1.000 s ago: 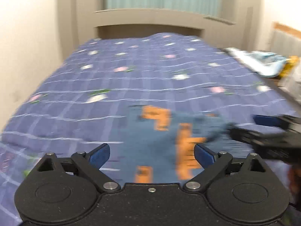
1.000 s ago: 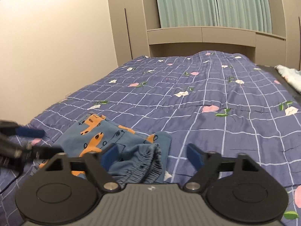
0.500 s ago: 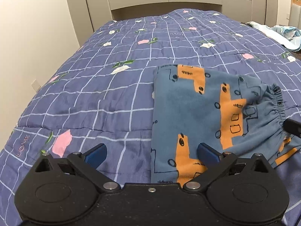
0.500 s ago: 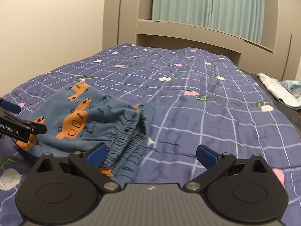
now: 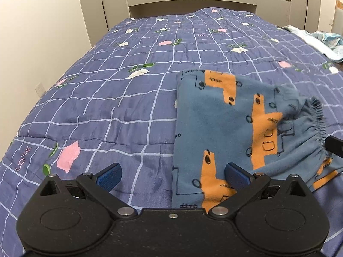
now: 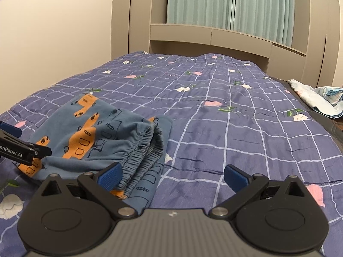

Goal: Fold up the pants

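Blue pants (image 5: 225, 128) with orange vehicle prints lie folded in a compact pile on the bed, elastic waistband toward the right. My left gripper (image 5: 173, 174) hovers open at the pile's near left edge, nothing between its blue pads. In the right wrist view the same pants (image 6: 100, 137) sit to the left, waistband facing me. My right gripper (image 6: 172, 174) is open too, its left pad just over the waistband edge, gripping nothing. The left gripper's finger (image 6: 19, 147) shows at the left edge of that view.
The purple checked quilt (image 5: 128, 98) with flower prints covers the whole bed. A beige headboard and cabinets (image 6: 210, 38) stand at the far end, with green curtains above. A crumpled light-blue cloth (image 6: 319, 98) lies off the bed's right side. A wall runs along the left.
Both grippers' jaws spread wider early on. The left view tipped down onto the pants and cleared of blur; the right view shifted sideways. Little differs over the last half second.
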Demonstrator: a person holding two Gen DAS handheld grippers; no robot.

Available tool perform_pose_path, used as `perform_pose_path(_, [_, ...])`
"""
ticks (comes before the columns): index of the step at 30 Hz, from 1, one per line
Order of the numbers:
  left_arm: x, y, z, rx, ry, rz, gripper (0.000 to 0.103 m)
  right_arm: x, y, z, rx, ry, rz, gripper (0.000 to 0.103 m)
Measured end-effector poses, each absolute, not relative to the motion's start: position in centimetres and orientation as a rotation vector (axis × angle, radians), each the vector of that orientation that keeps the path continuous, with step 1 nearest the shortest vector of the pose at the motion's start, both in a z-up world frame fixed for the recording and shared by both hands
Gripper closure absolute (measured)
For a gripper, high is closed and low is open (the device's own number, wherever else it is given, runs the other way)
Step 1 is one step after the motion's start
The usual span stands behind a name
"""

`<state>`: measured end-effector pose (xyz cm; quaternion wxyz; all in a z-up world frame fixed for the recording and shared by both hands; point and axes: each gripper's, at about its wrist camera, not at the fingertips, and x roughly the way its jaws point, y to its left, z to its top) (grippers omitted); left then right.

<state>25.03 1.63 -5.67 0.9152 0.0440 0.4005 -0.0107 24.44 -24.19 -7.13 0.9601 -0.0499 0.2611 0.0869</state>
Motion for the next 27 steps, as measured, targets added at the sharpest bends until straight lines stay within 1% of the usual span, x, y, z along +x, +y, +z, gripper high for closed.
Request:
perform_pose_path(4, [26.0,1.8,-4.1,0.055,0.775,-0.054,0.001,25.3,-23.5,-6.2,-0.116,0.481,0.22,0.0])
perform_pose_path(8, [28.7,0.9,-3.0,0.091,0.734,-0.073,0.001,27.7,-21.9,-5.5,-0.15,0.463,0.254,0.0])
perform_pose_path(10, [30.5,0.3,-3.3,0.118,0.725,-0.086,0.001,29.1,-21.4,-5.2,-0.143,0.456,0.271,0.0])
perform_pose_path(13, [33.5,-0.2,-4.7,0.154,0.766,-0.084,0.0,31.4,-20.4,-5.9,-0.171,0.479,0.26,0.0])
perform_pose_path(17, [35.8,0.8,-6.4,0.085,0.801,-0.098,0.0,34.1,-20.4,-7.7,-0.191,0.555,0.183,0.0])
perform_pose_path(21, [36.5,2.1,-7.4,-0.03,0.826,-0.113,0.0,34.8,-21.4,-9.1,-0.132,0.59,0.196,0.0])
perform_pose_path(27, [35.2,1.7,-5.9,-0.001,0.818,-0.073,0.001,32.7,-21.8,-7.8,-0.118,0.53,0.209,0.0])
